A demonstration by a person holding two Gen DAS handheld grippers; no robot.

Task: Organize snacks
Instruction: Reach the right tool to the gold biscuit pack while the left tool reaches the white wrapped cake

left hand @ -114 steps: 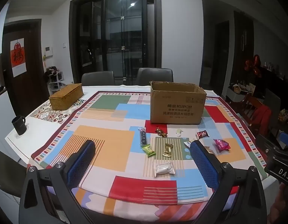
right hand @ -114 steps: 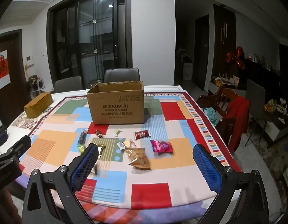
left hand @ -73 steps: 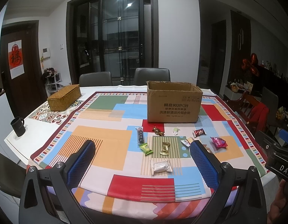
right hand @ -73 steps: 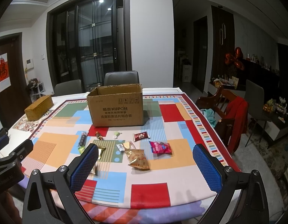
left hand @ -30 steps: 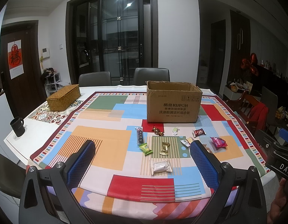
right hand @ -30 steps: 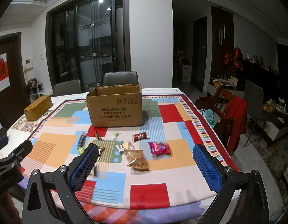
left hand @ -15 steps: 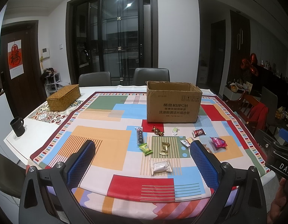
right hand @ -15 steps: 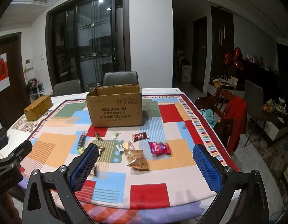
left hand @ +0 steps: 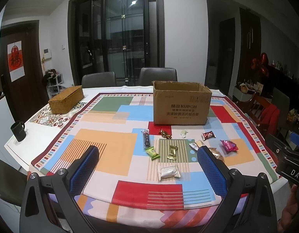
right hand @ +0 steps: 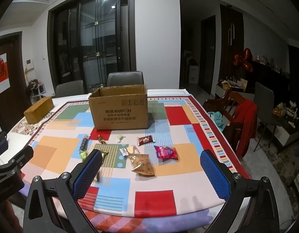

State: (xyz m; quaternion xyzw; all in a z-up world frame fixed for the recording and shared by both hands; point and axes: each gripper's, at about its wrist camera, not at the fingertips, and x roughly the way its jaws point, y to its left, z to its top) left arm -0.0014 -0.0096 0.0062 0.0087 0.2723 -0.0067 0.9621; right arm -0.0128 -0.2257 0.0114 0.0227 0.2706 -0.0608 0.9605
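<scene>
A tabletop (left hand: 42, 136) under a bright patchwork cloth (left hand: 103, 147) carries an open cardboard box (left hand: 180, 106) near its far middle, with a woven basket (left hand: 66, 99) and a dark mug (left hand: 18, 134) well apart to the left. Snacks lie loose in front of the box: a pink packet (right hand: 166, 152), a tan bag (right hand: 142, 164), a white pouch (left hand: 168, 171), a green sweet (left hand: 152, 152). Both the left gripper (left hand: 147, 167) and right gripper (right hand: 151, 170) hover at the near edge, fingers spread wide, holding nothing.

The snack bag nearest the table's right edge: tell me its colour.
The snack bag is bright pink with a bluish patch in its print, clearest in the right wrist view.
</scene>
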